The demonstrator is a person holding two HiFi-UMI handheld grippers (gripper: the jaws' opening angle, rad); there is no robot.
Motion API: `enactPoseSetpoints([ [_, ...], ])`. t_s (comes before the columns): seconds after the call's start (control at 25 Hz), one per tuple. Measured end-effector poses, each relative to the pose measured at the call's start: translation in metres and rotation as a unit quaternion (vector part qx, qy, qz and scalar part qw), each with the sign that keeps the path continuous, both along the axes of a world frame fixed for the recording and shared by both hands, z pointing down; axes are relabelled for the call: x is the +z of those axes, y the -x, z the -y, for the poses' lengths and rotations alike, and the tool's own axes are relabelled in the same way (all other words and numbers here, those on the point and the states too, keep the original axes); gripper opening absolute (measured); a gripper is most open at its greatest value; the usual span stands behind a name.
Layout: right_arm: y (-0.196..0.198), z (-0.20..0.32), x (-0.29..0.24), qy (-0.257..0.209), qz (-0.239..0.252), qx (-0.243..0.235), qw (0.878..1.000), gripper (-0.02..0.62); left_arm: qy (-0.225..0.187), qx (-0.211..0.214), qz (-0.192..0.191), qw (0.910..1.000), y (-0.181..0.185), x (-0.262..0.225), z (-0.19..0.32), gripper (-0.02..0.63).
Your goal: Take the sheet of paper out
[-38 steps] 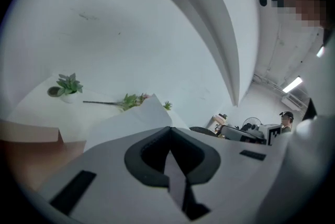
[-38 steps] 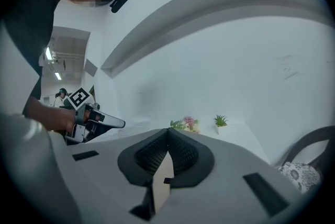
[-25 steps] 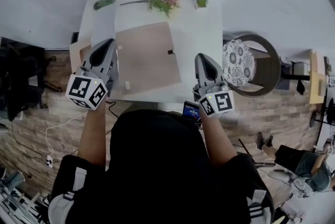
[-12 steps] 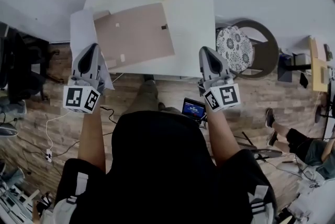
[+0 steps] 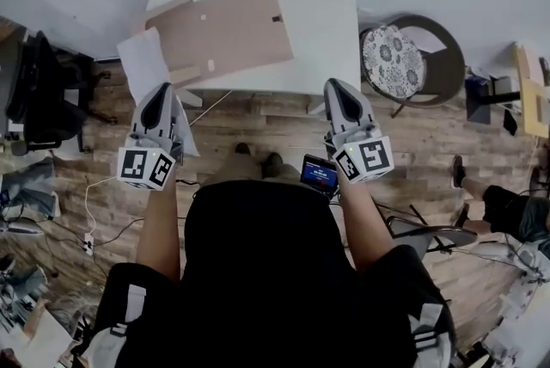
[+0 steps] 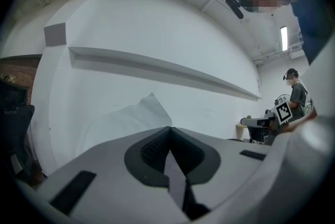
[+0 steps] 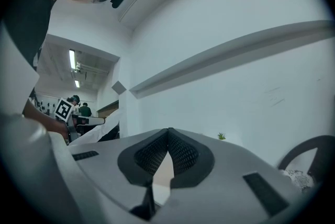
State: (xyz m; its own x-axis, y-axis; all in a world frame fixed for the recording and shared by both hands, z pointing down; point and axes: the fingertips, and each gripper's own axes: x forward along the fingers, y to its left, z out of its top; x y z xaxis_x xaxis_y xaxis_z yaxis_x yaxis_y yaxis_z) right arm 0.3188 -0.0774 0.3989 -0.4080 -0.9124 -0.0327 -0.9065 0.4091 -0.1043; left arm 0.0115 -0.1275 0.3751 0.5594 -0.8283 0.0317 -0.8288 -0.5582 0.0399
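While the left gripper is pinching the sheet
it is jutting ahead, left of the envelope; right gripper is idling, closed, empty.

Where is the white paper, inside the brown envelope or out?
Out. The whole white sheet shows beside the brown envelope, pinched by the left gripper.

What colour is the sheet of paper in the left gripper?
White; the sheet of paper shows best in the head view.
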Motion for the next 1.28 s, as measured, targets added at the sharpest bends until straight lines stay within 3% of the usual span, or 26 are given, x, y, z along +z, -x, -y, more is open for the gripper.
enactPoseSetpoints([
  [0.36,0.039,-0.041,-0.002,0.004,-0.007,0.025,1.000,0.011,-0.010,0.023,0.006,0.9997,0.031,0.002,-0.040,0.005],
  [0.76,0.135,-0.110,0.009,0.022,-0.021,0.064,0.998,0.011,-0.007,0.057,0.005,0.9983,0.106,0.017,-0.095,0.005],
  [0.96,0.183,-0.143,0.019,0.035,-0.032,0.060,0.997,0.011,0.002,0.065,-0.002,0.9979,0.145,0.030,-0.122,0.005],
  [1.28,0.201,-0.184,0.026,0.055,-0.051,0.055,0.996,0.011,0.032,0.080,-0.017,0.9961,0.162,0.064,-0.160,0.005],
])
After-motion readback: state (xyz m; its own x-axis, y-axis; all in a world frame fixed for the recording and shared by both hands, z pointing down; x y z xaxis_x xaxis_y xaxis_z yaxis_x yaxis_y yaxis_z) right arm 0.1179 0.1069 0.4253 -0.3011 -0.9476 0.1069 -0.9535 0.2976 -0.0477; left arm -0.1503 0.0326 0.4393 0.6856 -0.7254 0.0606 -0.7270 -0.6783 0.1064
